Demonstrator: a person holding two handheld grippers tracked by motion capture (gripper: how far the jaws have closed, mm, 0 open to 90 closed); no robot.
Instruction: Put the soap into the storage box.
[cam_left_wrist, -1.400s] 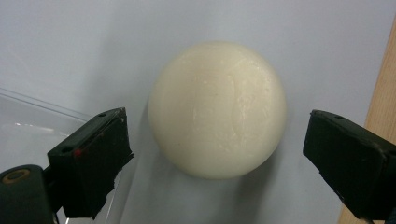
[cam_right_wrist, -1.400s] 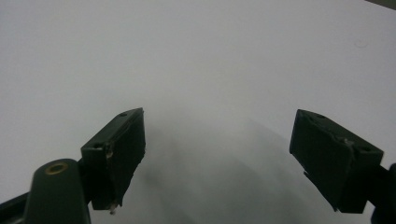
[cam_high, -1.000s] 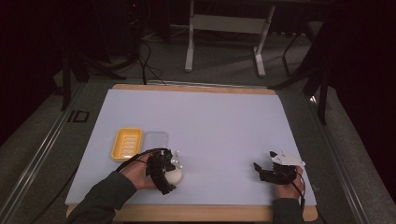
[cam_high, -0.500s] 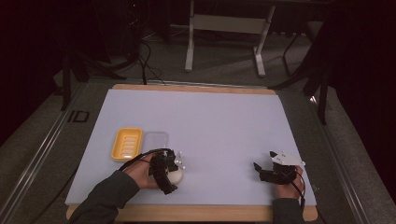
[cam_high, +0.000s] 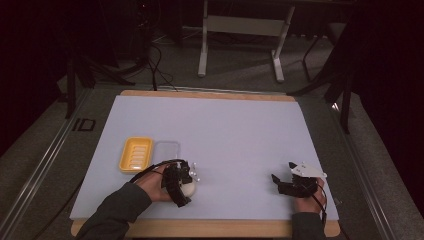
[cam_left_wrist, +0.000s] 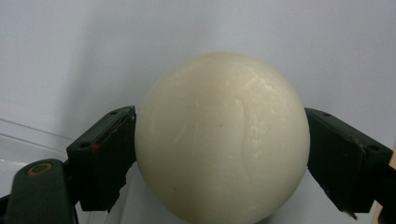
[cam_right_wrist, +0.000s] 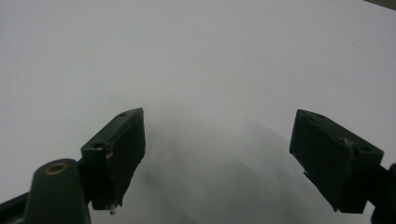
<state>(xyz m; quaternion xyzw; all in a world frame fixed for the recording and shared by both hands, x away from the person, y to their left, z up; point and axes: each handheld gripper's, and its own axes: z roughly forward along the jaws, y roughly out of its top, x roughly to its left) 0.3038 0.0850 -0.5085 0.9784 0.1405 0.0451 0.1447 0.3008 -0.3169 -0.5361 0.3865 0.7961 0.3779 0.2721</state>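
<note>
Closing on a cream-white ball (cam_left_wrist: 222, 137) near the worktop's (cam_high: 240, 130) near-left edge, the left hand-held gripper (cam_left_wrist: 222, 158) is pressing both pads against it; a lift likely follows. The right hand-held gripper (cam_right_wrist: 219, 158) is idling wide open, near-right.

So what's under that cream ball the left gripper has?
The cream ball, between the left gripper's just-closing jaws touching both sides, rests on the pale mat. Its contact spot is hidden.
</note>
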